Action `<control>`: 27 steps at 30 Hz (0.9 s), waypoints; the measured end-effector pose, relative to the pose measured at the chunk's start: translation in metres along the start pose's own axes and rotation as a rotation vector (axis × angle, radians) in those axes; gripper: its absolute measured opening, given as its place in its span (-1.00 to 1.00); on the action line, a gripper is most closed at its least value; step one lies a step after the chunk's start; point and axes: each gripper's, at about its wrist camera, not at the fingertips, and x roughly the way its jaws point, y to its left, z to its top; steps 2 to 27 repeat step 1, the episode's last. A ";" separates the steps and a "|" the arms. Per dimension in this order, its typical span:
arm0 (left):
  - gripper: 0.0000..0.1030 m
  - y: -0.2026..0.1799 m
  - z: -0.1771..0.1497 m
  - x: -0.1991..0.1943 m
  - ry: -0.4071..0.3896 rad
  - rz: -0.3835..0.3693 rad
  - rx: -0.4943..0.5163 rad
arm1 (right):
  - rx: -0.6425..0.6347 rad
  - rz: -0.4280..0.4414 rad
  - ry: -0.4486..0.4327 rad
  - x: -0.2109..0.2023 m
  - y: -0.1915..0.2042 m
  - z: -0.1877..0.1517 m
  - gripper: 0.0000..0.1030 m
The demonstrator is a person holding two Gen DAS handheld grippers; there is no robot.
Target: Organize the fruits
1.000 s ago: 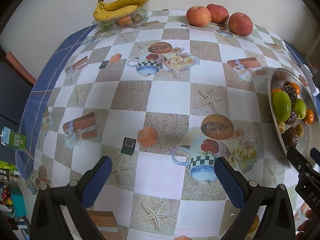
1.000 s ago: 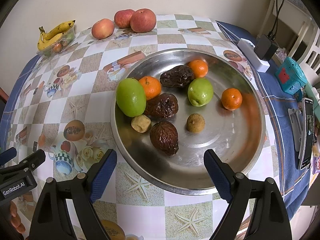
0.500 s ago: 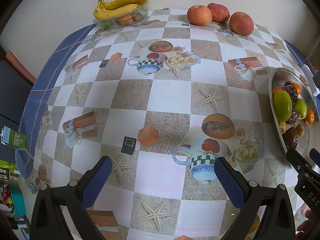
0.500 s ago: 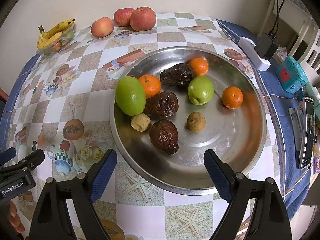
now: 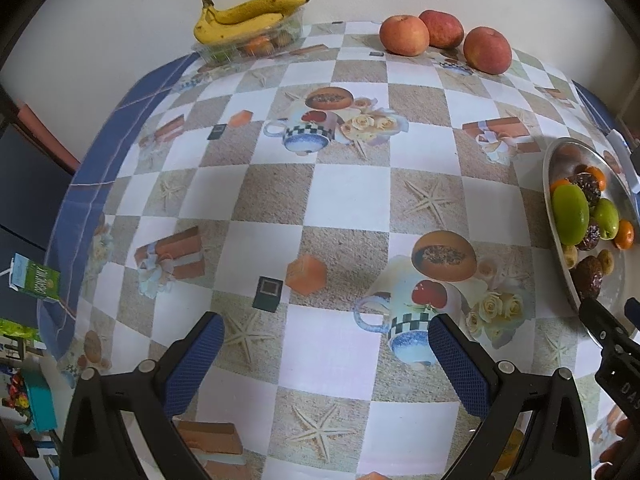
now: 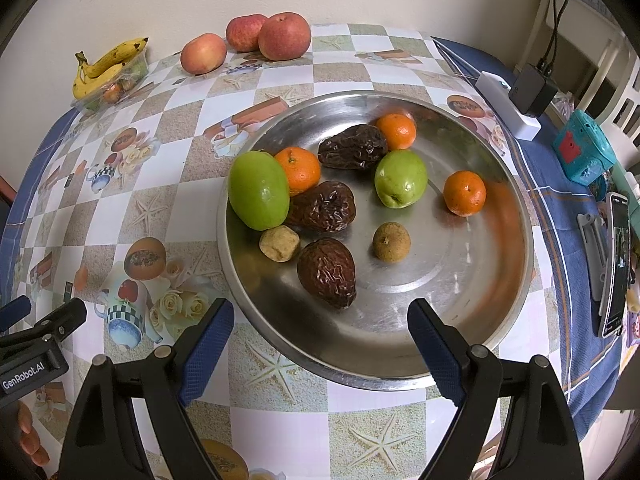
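**Operator:** Report the state of both grippers.

**Technician:** The left gripper (image 5: 326, 354) is spread wide, with nothing between its blue pads. It hangs above the patterned tablecloth (image 5: 352, 184), over a printed teapot motif. The right gripper (image 6: 320, 344) is likewise fully spread and empty. It sits over the near rim of the metal tray (image 6: 472, 320).

**Operator:** Locate the fruit in the tray.

**Technician:** All of it lies in the far and left part of the tray. The large green fruit (image 6: 258, 190) rests at the left rim, touching an orange mandarin (image 6: 300, 170) behind it and a wrinkled brown date (image 6: 324, 208) beside it. A second date (image 6: 354, 148) lies farther back, just beside a second mandarin (image 6: 396, 131). A smaller green fruit (image 6: 400, 184) sits near the centre. A third mandarin (image 6: 464, 193) stands apart on the right. Nearest the right gripper are a third date (image 6: 328, 272), a small tan fruit (image 6: 279, 243) on its left and a round tan fruit (image 6: 391, 241) on its right.

**Operator:** Fruit outside the tray?

**Technician:** Three apples (image 6: 284, 36) are grouped at the far table edge by the wall. A bunch of bananas (image 5: 244, 16) lies on top of a clear plastic container (image 5: 256, 42) at the far left corner; the container holds small fruit that cannot be identified.

**Operator:** Other items?

**Technician:** A white power strip (image 6: 508, 106) and a teal toy (image 6: 584, 152) are at the right edge.
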 end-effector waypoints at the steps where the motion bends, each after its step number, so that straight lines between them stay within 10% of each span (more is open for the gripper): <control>1: 1.00 0.001 0.000 0.000 0.001 -0.011 -0.005 | 0.000 0.000 0.000 0.000 0.000 0.000 0.73; 27: 1.00 0.001 0.000 0.000 0.001 -0.011 -0.005 | 0.000 0.000 0.000 0.000 0.000 0.000 0.73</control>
